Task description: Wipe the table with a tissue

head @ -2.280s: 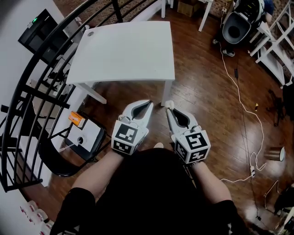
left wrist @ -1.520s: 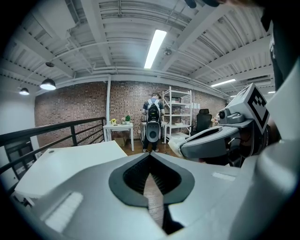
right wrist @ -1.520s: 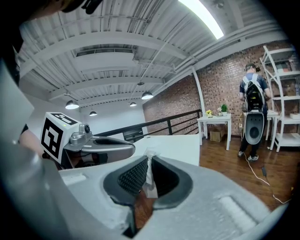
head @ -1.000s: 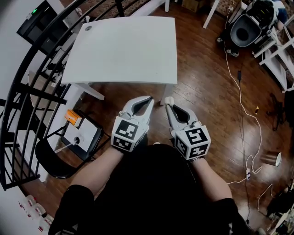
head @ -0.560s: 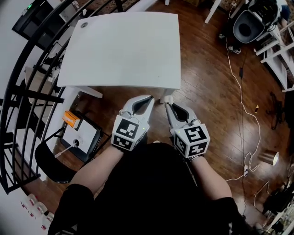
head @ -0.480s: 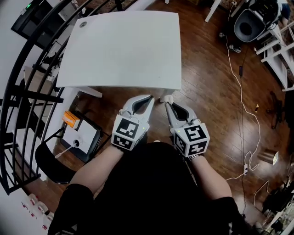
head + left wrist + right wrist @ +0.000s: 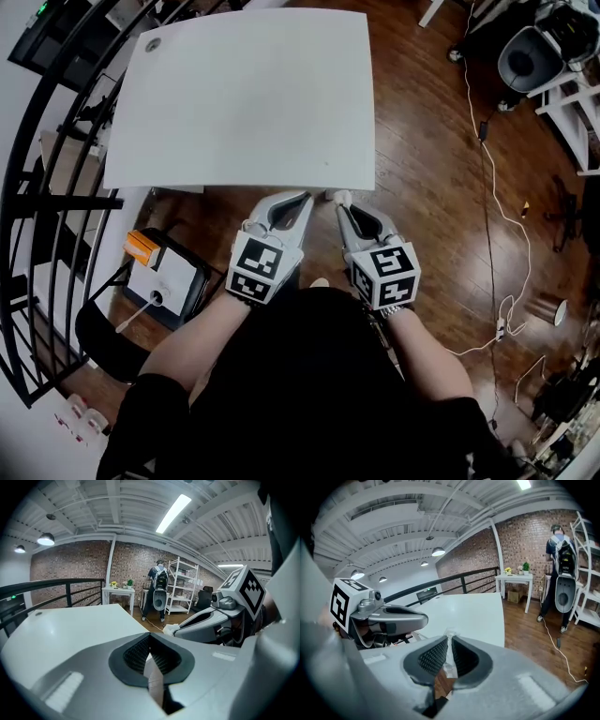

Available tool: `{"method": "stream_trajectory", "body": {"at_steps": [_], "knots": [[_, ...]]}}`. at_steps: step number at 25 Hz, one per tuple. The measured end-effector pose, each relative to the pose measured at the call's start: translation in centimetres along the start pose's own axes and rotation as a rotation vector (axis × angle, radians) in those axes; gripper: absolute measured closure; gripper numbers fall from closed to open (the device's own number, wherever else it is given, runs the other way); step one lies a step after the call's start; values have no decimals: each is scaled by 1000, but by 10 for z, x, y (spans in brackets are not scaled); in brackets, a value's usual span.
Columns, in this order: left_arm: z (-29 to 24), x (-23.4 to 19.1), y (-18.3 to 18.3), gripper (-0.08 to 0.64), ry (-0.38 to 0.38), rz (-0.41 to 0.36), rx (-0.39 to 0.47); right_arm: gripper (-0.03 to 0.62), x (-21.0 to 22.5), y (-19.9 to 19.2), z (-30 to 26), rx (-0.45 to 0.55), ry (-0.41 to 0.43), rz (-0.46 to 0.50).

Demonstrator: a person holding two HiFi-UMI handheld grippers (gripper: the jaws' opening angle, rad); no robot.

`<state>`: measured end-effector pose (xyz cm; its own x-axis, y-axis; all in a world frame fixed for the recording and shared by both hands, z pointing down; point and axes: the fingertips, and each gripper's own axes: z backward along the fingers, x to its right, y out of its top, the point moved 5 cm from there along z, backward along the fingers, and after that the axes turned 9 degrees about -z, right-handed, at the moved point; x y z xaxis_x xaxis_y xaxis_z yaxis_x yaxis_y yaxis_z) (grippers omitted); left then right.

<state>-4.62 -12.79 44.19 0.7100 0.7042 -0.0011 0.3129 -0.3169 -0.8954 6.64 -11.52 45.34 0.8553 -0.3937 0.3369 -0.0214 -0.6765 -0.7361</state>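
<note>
The white table (image 7: 244,94) fills the upper middle of the head view and looks bare. Both grippers hover side by side just short of its near edge, over the wooden floor. My right gripper (image 7: 341,201) is shut on a small crumpled white tissue (image 7: 342,197), which shows between the ribbed pads in the right gripper view (image 7: 449,660). The tissue (image 7: 169,629) also pokes from that gripper's tip in the left gripper view. My left gripper (image 7: 302,199) is shut, with nothing seen at its tip (image 7: 150,639).
A black railing (image 7: 37,187) curves along the left. Below the table's left corner stands a black chair (image 7: 103,333) with a white box (image 7: 167,281) and an orange item (image 7: 142,248). A cable (image 7: 487,187) snakes over the floor at right. A person (image 7: 560,573) stands far back by white shelves.
The head view has closed in on the table, which now looks larger and nearer. Both grippers have stayed side by side and now sit just below its near edge. The right still grips the tissue.
</note>
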Motion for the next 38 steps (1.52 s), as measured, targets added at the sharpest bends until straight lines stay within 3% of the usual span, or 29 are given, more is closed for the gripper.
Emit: {"method": "stream_trajectory", "body": {"at_steps": [19, 38], "knots": [[-59, -45, -36, 548, -118, 32, -130, 577, 35, -12, -92, -190, -65, -48], [-89, -73, -45, 548, -154, 56, -166, 577, 61, -35, -137, -356, -118, -70]]}}
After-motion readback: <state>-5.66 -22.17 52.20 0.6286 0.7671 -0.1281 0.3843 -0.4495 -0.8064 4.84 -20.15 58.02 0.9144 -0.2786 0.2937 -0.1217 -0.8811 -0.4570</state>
